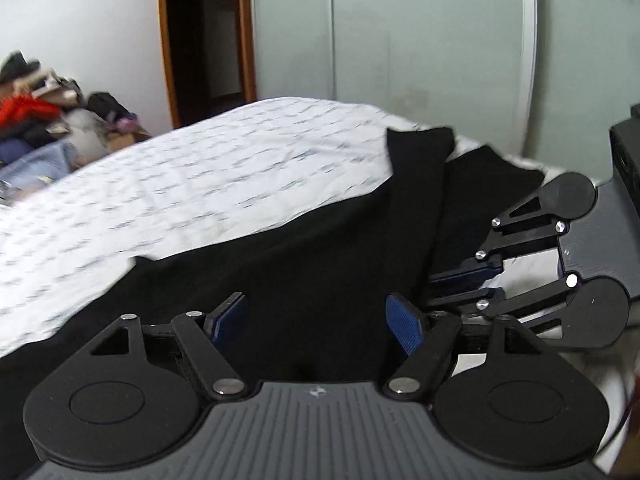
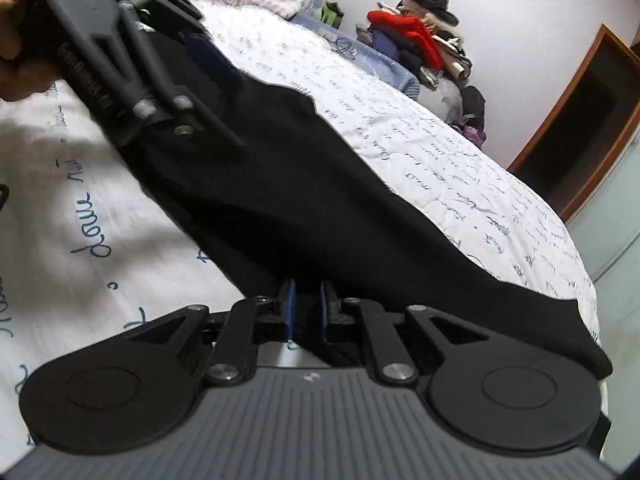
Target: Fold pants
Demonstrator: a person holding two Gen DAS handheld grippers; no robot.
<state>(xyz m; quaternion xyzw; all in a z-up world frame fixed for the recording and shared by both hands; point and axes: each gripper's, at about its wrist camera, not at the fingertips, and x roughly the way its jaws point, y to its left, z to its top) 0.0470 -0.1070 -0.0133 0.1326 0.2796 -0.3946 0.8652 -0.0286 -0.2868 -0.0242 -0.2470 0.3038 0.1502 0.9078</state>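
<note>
Black pants (image 1: 320, 248) lie spread on a white quilted bed (image 1: 200, 184), legs stretching away toward the far edge. My left gripper (image 1: 316, 320) is open, its blue pads wide apart just above the black cloth. My right gripper (image 2: 307, 312) has its jaws nearly closed, pinching the near edge of the pants (image 2: 320, 200). The right gripper also shows at the right in the left wrist view (image 1: 468, 284), at the cloth's edge. The left gripper appears at the upper left of the right wrist view (image 2: 208, 60), over the pants.
A pile of clothes (image 1: 44, 120) sits at the bed's far left side, also in the right wrist view (image 2: 424, 48). A dark doorway (image 1: 204, 36) and pale wardrobe doors (image 1: 400, 40) stand behind. A black box (image 1: 626, 156) is at the right.
</note>
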